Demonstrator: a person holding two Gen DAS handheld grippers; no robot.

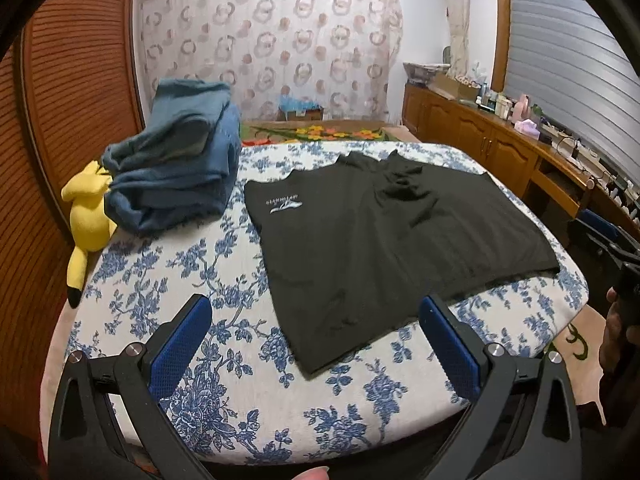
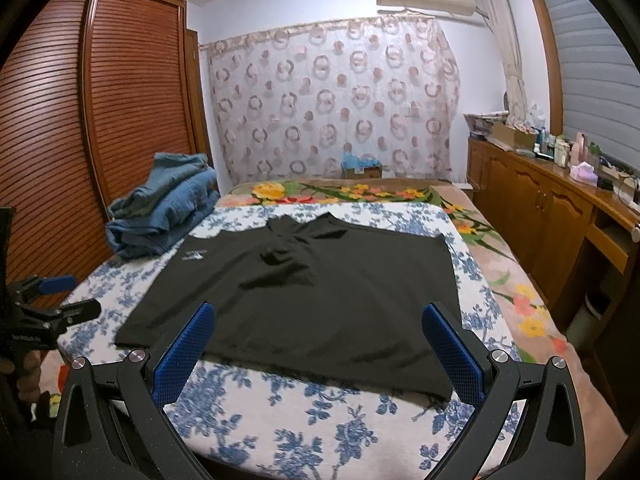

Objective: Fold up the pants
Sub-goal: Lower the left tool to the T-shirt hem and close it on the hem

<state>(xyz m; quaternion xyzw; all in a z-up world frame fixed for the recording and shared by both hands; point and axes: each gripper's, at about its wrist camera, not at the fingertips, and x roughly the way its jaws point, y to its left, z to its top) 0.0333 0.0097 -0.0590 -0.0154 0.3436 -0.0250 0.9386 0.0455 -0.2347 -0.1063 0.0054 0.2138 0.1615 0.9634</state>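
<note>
Two grippers: both hang above the near edge of the bed, each with its blue-padded fingers spread wide and nothing between them.
Plush toy (image 1: 86, 216): yellow, at 9 o'clock on the bed's left edge, tucked against the blue pile.
Folded pile (image 1: 176, 168): blue denim-like clothes stacked at 10 o'clock, just beside the pants' far left corner.
Left gripper (image 1: 316, 328): released, over the floral cover near the pants' near corner at 6 o'clock.
Bed cover (image 2: 340, 432): white with blue flowers, lying under everything.
Pants (image 2: 312, 300): black, spread flat in the middle of the bed, a small white logo near their left edge, a few wrinkles toward 12 o'clock.
Right gripper (image 2: 318, 332): released, poised over the pants' near hem, not touching the cloth.
Hand (image 1: 616, 336): at 3 o'clock in the left view, wrapped on a dark handle.
Counter (image 2: 560, 200): wooden cabinets along the right wall, cluttered with bottles and boxes.
</note>
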